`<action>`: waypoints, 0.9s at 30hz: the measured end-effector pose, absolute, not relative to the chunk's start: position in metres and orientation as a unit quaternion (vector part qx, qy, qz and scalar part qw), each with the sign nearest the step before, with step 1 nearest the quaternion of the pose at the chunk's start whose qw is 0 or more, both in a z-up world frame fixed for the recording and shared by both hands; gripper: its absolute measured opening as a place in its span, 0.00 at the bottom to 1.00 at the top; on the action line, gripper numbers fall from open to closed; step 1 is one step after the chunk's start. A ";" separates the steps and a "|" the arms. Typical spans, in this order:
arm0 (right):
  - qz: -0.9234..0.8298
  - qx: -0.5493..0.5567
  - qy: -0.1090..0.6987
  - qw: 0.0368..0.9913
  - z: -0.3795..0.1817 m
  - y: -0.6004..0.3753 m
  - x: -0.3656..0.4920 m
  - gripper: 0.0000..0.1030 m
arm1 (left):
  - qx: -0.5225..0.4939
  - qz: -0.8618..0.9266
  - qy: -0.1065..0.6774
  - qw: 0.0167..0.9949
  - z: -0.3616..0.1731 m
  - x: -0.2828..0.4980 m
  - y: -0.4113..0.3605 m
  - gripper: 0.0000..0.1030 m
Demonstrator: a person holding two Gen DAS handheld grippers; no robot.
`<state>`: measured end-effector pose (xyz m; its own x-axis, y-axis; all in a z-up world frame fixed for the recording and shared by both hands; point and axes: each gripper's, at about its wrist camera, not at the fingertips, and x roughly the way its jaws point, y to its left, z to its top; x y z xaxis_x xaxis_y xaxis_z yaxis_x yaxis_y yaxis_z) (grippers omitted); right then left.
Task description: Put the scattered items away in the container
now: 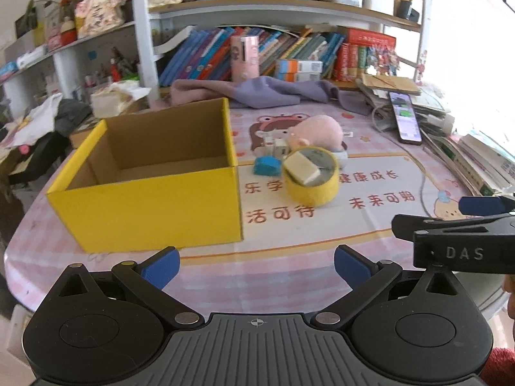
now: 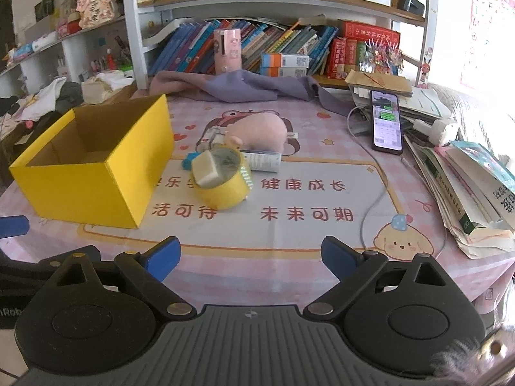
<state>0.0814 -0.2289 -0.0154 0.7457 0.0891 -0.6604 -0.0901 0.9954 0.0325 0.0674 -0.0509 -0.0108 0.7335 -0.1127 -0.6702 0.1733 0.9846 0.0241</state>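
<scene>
An open yellow cardboard box (image 1: 145,206) (image 2: 93,189) stands on the left of the table with nothing visible inside. To its right lies a cluster: a yellow tape roll (image 1: 313,186) (image 2: 225,189) with a cream block (image 1: 302,169) (image 2: 207,169) resting in its hole, a small blue piece (image 1: 266,164) (image 2: 189,160), a pink plush pig (image 1: 317,132) (image 2: 260,130) and a white tube (image 2: 260,160). My left gripper (image 1: 256,265) is open near the table's front edge, nothing between its fingers. My right gripper (image 2: 251,255) is also open and holds nothing.
A phone (image 1: 405,117) (image 2: 386,120) with a white cable lies at the right, beside stacked books and papers (image 2: 466,186). A purple cloth (image 1: 273,91) lies at the back under bookshelves (image 1: 273,48). The right gripper's body (image 1: 460,241) pokes into the left wrist view.
</scene>
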 end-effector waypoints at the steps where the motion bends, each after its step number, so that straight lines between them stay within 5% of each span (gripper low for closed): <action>1: 0.046 0.000 0.355 0.934 -0.016 -0.231 0.085 0.91 | 0.046 -0.081 0.357 0.930 -0.012 0.070 -0.054 0.99; 27: 0.060 -0.027 0.378 0.923 -0.017 -0.300 0.213 0.91 | 0.031 -0.104 0.373 0.921 -0.023 0.181 -0.137 0.99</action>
